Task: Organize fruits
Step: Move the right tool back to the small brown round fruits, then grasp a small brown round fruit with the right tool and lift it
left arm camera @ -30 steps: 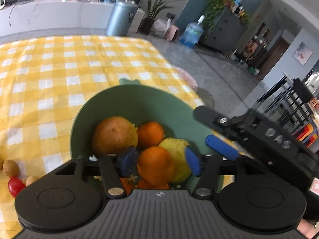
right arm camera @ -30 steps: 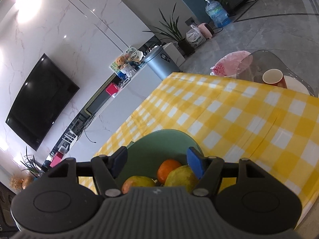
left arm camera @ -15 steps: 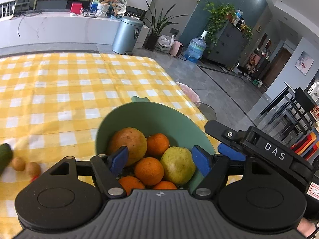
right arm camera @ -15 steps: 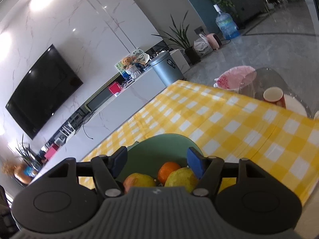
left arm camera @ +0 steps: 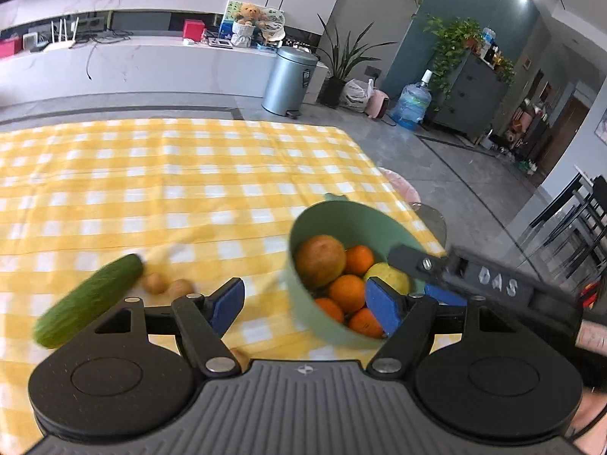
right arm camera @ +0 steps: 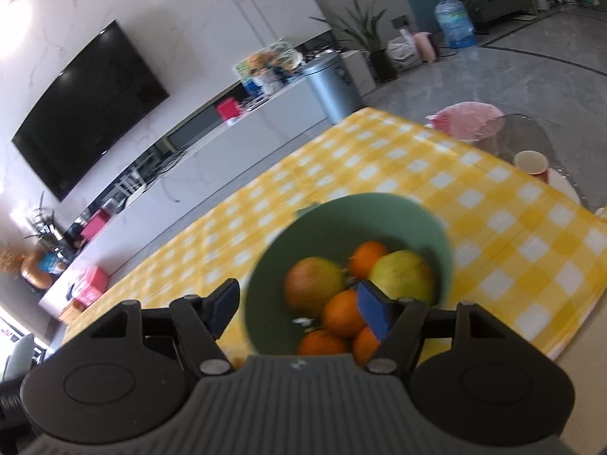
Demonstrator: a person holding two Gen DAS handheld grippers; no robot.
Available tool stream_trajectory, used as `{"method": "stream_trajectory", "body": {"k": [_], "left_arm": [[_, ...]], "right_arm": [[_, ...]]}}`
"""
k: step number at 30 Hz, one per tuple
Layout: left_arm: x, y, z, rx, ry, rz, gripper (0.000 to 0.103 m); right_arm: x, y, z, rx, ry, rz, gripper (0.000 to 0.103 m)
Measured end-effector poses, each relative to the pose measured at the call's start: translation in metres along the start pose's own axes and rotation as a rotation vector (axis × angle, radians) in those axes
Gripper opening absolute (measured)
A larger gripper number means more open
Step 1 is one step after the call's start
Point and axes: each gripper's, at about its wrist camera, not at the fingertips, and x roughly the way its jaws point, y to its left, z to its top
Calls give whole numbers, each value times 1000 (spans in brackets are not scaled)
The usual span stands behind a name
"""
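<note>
A green bowl (left arm camera: 341, 214) stands on the yellow checked tablecloth (left arm camera: 182, 174) near the table's right edge. It holds several oranges (left arm camera: 347, 292), a large reddish-orange fruit (left arm camera: 320, 261) and a yellow-green pear (left arm camera: 389, 276). My left gripper (left arm camera: 305, 307) is open and empty above the bowl's near-left rim. My right gripper (right arm camera: 297, 311) is open and empty, over the bowl's (right arm camera: 364, 208) near side; its arm shows in the left wrist view (left arm camera: 474, 280). A cucumber (left arm camera: 89, 299) and two small brown fruits (left arm camera: 167, 284) lie left of the bowl.
The table's right edge runs close past the bowl, with a glass side table (right arm camera: 546, 140), a red paper cup (right arm camera: 531, 163) and a pink bag (right arm camera: 466, 117) beyond it. A trash can (left arm camera: 290, 79) and a white counter (left arm camera: 132, 64) stand behind the table.
My left gripper let go of an orange into the bowl, opened and drew back and left; the cucumber came into view. My right gripper pulled back, showing more of the bowl.
</note>
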Motion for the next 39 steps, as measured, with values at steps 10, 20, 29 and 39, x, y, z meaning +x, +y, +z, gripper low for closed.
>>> {"method": "stream_trajectory", "body": {"k": [10,20,29,39], "left_arm": [[-35,38,-18,-63,4,74,85],[-26,90,-39,-185,32,56,85],[7,114,-55,-167,124,59,85],[32,137,-66,-235,217,63,85]], "right_arm": [[-1,74,-20,-147,96,97,77],[31,83,-47,-154,187,55,42],[86,72,-78,-155,362,-4,38],[110,83,-88,-266,378,-137,29]]}}
